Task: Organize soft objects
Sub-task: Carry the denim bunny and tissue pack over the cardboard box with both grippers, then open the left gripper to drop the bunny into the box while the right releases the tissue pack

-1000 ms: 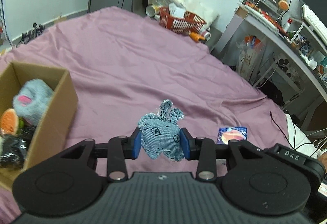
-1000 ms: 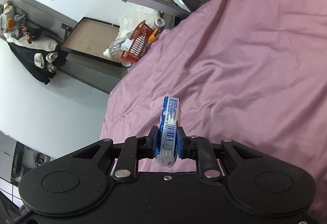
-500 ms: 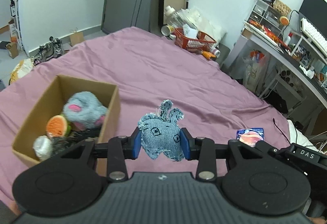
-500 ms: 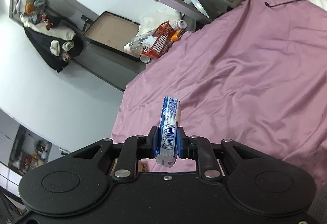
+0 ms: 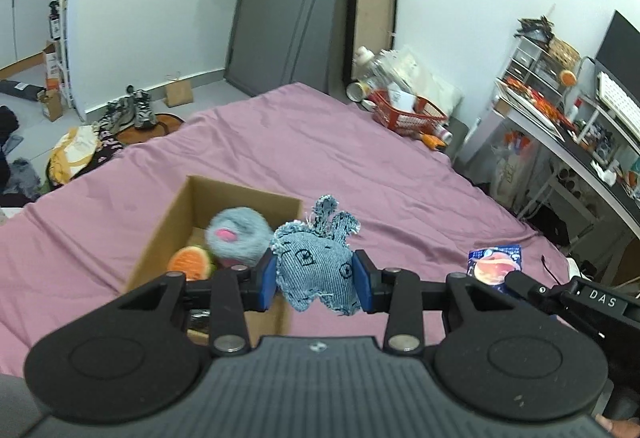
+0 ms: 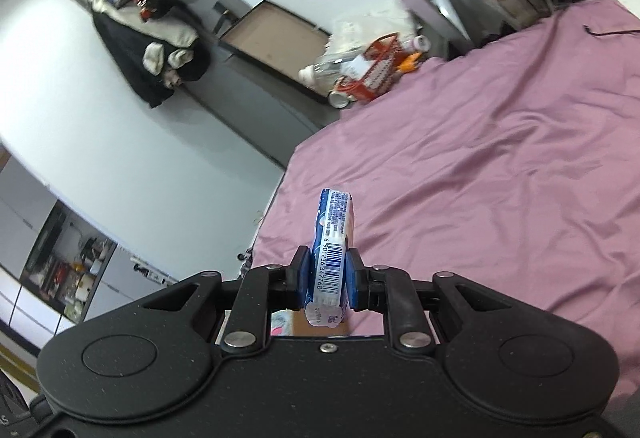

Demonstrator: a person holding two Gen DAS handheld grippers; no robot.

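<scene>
A bedroom with a purple-sheeted bed (image 5: 360,142) is shown. In the left wrist view, the left claw (image 5: 316,278) is clamped on a denim bunny (image 5: 316,266), held above the near corner of a cardboard box (image 5: 168,230) already holding 2 plush toys; carrying is judged in hand, release over the opening next. 1 second ago the box lay far left. In the right wrist view, the right claw (image 6: 326,280) is clamped on a tissue pack (image 6: 331,254) above the bed.

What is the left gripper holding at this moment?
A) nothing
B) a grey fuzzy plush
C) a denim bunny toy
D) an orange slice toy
C: the left gripper has its blue fingers pressed on both sides of the denim bunny toy, beside the cardboard box.
</scene>
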